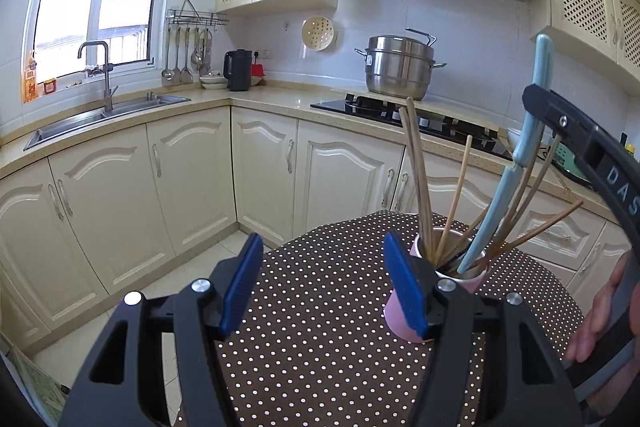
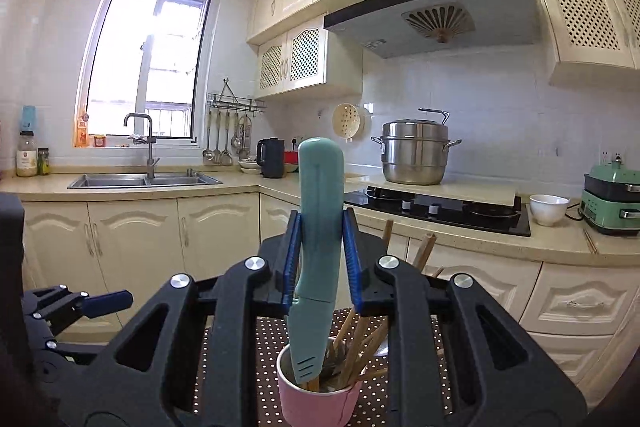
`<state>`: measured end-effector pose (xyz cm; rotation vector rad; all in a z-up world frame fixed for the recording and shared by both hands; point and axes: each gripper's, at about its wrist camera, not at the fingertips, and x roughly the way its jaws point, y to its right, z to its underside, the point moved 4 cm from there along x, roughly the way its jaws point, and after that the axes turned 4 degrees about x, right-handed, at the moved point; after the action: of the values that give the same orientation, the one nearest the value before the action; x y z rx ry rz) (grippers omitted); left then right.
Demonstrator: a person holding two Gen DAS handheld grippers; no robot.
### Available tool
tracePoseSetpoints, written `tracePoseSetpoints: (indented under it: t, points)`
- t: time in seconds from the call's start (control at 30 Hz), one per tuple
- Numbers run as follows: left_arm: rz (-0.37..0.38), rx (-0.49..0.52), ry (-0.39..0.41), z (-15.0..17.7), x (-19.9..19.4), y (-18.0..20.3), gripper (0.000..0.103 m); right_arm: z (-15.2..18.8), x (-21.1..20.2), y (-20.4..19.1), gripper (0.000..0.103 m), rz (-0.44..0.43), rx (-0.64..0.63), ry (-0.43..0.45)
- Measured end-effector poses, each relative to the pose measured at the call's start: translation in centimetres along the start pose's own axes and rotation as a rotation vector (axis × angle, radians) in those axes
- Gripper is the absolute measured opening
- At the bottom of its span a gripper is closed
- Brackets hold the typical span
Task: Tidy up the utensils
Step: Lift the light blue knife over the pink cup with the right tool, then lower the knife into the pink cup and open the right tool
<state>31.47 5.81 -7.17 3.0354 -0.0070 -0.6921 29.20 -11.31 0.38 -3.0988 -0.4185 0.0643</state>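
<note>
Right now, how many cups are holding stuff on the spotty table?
1. The pink cup stands on the polka-dot table, right beside the open left gripper. Chopsticks stick out of it, and the right gripper holds a teal knife down into it.

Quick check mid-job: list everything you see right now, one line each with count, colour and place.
cup: one, pink, on the dotted table.
knife: one, teal, sheathed tip down in the cup, handle clamped.
chopsticks: several, wooden, standing in the cup.
table: one, brown cloth with white dots, in front.
steamer pot: one, steel, beside the hob.
hob: one, black, on the counter.
kettle: one, black, counter corner.
sink: one, steel, under the window.
bowl: one, white, right of the hob.
cooker: one, green, far right.
ladles: several, steel, hanging on the wall rack.
left hand-held gripper: blue pads, open, beside the cup.
right hand-held gripper: blue pads, shut on the knife.
</note>
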Motion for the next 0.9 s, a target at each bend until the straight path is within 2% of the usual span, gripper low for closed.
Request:
tracePoseSetpoints:
  t: [0.17,0.47,0.6,0.83,0.9]
  points:
    - [0.006,0.002,-0.002,0.0,0.5,0.0,0.062,1.2,0.5,0.1,0.021,0.033,-0.049,-0.005]
    - [0.003,0.012,-0.006,0.1,0.5,0.3,0.065,2.9,1.5,0.5,0.022,0.032,-0.029,-0.073]
    - [-0.016,0.024,-0.013,0.1,0.5,0.4,0.073,3.5,1.8,1.1,0.022,0.016,0.018,-0.121]
    - [-0.020,0.035,-0.022,0.1,-0.2,0.6,0.075,4.7,2.6,2.2,0.022,-0.008,0.077,-0.227]
    - [-0.022,0.035,-0.023,0.0,-0.5,0.6,0.075,4.2,1.9,2.3,0.034,0.005,0.073,-0.207]
